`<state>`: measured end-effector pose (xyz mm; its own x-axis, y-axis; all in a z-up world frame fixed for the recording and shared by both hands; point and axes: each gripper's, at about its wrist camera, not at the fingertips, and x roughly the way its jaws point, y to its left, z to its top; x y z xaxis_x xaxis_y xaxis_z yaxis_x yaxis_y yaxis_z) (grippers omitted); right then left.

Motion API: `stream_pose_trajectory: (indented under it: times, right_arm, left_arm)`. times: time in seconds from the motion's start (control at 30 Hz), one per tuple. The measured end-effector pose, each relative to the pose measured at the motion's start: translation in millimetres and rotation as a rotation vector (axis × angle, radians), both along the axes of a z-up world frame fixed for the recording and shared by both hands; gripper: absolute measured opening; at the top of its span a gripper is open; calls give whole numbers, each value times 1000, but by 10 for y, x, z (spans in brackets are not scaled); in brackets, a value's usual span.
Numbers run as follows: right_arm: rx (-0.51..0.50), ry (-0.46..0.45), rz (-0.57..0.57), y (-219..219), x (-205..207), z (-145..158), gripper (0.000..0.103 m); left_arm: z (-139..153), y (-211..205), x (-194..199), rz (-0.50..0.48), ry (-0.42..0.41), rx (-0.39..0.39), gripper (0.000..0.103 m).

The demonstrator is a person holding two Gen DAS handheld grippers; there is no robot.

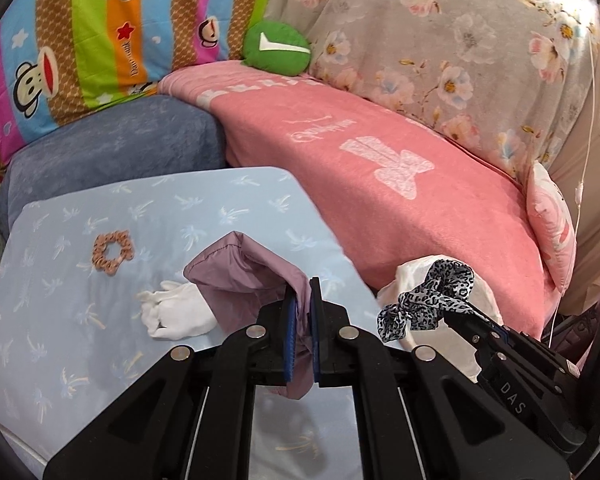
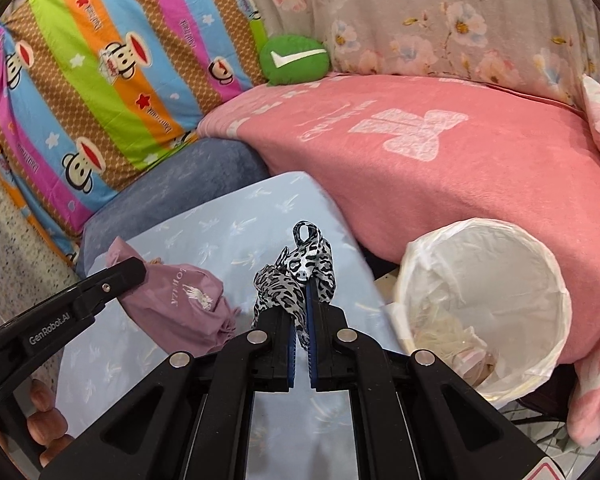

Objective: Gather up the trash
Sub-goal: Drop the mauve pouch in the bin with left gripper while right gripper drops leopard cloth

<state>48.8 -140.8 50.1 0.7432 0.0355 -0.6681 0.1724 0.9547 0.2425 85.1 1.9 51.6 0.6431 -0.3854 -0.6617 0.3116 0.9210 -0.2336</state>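
My left gripper (image 1: 303,292) is shut on a mauve cloth bag (image 1: 240,276), held above the light blue sheet (image 1: 60,280). The same mauve bag (image 2: 180,300) hangs beside the left gripper's finger (image 2: 112,276) in the right wrist view. My right gripper (image 2: 302,292) is shut on a grey leopard-print scrunchie (image 2: 300,268), which also shows in the left wrist view as the scrunchie (image 1: 428,304) in front of the bin. A white-lined bin (image 2: 540,264) stands to the right, with scraps at its bottom. A white glove (image 1: 176,314) and a brown scrunchie (image 1: 114,252) lie on the sheet.
A pink blanket (image 1: 380,168) covers the sofa seat behind, with a green cushion (image 1: 276,50), a striped monkey-print quilt (image 1: 80,40) and a floral cover (image 1: 460,40). A blue-grey cushion (image 1: 120,148) sits at the sheet's far edge. A person's fingers (image 2: 44,420) hold the left tool.
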Motion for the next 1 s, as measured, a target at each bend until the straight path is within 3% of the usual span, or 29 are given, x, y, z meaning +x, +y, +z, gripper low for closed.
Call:
stream_pose_trajectory:
  times: [0.53, 0.73, 1.0]
  right_arm:
    - [45, -26, -210, -1087, -435, -31, 4]
    - [56, -21, -273, -1422, -602, -97, 4]
    - [72, -5, -319, -1654, -677, -217, 4]
  left_arm:
    - [380, -1048, -166, -232, -74, -6, 6]
    - [371, -1514, -219, -328, -73, 1, 6]
    - [186, -1851, -225, -380, -32, 16, 12]
